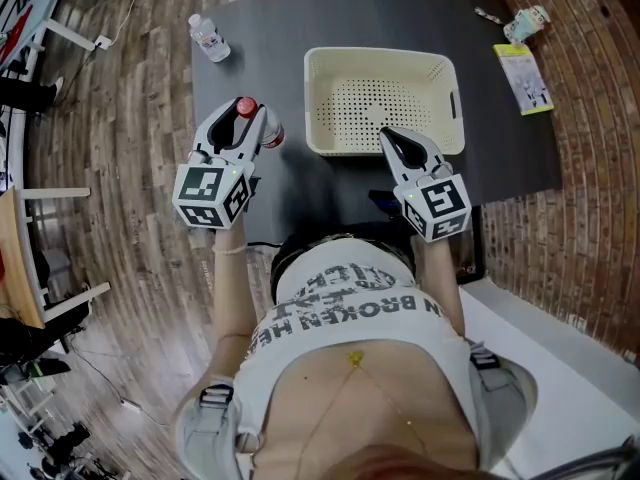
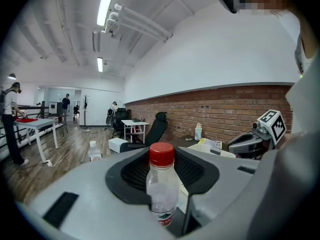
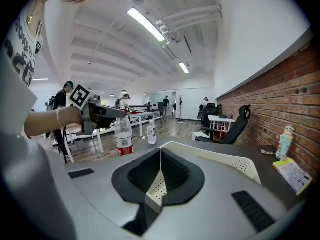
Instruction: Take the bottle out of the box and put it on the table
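The shirt [image 1: 350,313] carries print, seen upside down; the word "BROKEN" reads clearly, the rest does not. Print on the bottle [image 2: 161,189] label and the leaflet [image 1: 522,76] is too small to read.

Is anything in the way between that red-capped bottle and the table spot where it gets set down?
Nothing visible. The left gripper holds the bottle outside the box, above bare table beside it. The spare bottle stands apart at the far corner.

The bottle [image 2: 161,186] is clear plastic with a glossy red cap [image 2: 162,154], the box [image 1: 380,54] perforated matt cream plastic, the table [image 1: 270,38] smooth matt dark, the floor [image 1: 150,118] wood.
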A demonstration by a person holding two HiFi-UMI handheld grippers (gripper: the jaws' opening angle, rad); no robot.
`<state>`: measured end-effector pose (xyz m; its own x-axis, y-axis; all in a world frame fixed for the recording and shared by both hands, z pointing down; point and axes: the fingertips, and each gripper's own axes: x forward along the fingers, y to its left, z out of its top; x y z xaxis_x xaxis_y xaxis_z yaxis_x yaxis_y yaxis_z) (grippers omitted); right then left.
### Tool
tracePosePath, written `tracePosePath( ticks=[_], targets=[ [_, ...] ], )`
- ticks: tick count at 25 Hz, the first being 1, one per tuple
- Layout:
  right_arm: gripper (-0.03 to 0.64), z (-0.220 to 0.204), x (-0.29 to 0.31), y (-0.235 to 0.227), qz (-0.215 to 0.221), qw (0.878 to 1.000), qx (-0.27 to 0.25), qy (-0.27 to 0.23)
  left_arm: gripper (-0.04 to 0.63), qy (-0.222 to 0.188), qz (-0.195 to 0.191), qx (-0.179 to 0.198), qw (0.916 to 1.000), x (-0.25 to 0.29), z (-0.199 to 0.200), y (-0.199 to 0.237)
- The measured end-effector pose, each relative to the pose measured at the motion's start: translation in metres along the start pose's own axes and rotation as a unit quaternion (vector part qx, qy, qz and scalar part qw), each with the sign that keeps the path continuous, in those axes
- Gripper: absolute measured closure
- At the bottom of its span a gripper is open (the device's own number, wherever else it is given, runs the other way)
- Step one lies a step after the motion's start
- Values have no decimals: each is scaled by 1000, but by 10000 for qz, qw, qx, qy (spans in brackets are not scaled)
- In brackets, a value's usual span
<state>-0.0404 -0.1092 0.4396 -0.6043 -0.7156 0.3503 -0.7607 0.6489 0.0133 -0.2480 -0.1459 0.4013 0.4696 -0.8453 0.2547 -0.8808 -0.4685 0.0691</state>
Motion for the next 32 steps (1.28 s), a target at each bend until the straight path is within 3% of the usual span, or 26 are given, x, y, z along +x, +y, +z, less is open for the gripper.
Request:
tracePosePath(
  ticks=[8, 17, 32],
  targets=[
    [607, -2, 0, -5, -7, 10000, 38, 31, 448, 219, 78, -214, 9995, 14, -48, 3],
    [607, -7, 1, -8, -49, 10000, 43, 73, 448, 525, 211, 22, 9984, 19, -85, -3],
    [607, -12, -2, -15, -94, 9998, 26, 153, 448, -130, 353, -98, 9992, 11, -91, -2]
  ],
)
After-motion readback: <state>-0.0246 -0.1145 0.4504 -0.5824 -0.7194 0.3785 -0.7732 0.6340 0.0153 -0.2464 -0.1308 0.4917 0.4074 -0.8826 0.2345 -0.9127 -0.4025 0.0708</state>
